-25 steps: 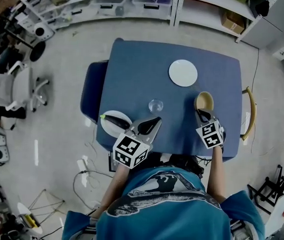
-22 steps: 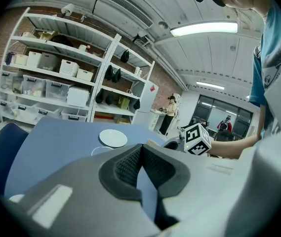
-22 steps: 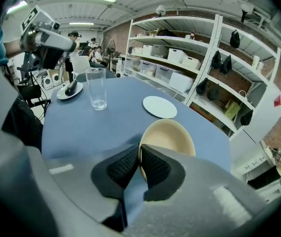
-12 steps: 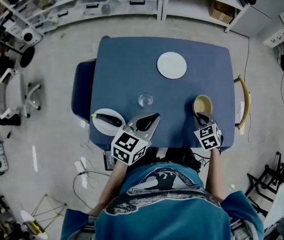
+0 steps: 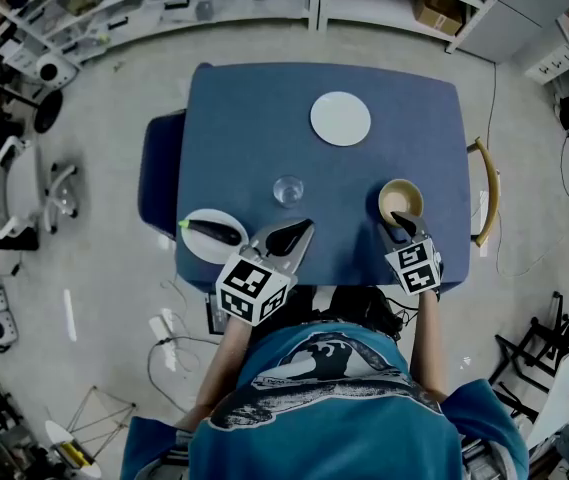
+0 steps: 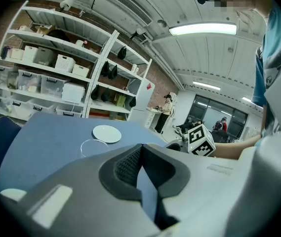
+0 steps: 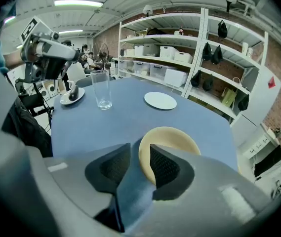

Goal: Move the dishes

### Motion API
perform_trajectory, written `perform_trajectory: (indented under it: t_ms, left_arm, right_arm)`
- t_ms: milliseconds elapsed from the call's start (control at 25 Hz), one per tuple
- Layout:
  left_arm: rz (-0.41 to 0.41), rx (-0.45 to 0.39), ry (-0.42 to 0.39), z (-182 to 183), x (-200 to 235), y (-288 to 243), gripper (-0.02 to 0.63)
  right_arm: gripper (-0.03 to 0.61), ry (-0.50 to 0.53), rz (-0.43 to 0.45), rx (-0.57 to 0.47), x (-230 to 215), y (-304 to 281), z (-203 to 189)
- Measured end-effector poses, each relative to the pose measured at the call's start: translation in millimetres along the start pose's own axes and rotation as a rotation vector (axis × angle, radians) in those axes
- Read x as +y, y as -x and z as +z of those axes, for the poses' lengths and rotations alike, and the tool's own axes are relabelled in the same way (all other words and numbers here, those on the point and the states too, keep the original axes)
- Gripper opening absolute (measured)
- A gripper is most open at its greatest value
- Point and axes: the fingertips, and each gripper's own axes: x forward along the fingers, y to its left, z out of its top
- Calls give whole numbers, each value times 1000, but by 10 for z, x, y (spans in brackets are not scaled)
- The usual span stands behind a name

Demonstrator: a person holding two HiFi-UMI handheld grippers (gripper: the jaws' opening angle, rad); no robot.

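Tan bowl (image 7: 172, 135) rim btwn R gripper (image 7: 139, 147) fingers, just opening, not pressing; L gripper (image 6: 140, 147) fingers together, empty

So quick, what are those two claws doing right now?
Left gripper: closed, empty.
Right gripper: open, just been opening; bowl rim between its jaws.

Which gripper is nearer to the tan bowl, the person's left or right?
Right. The right gripper is at the near rim of the bowl, its jaws having just been opening, the rim between them. The left gripper hangs well left of it, nearer the glass.
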Motion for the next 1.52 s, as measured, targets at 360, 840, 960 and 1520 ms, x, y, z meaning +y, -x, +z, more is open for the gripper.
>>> perform_trajectory:
  t_ms: [360, 840, 960, 1520]
  left_arm:
    - [-24, 15, 26, -117, -89, -69, 12]
    - [-106, 82, 5, -323, -458, -243, 12]
    - [-99, 79, 11, -343, -495, -209, 12]
    - [-121, 95, -48, -521, -1072, -138, 12]
  right_arm:
    - [127, -108, 25, -56, 69, 108, 27]
    - [127, -186, 17, -129, 147, 386, -76]
    - [133, -202, 22, -150, 211, 487, -114]
    - [137, -264, 23, -304, 425, 1054, -243]
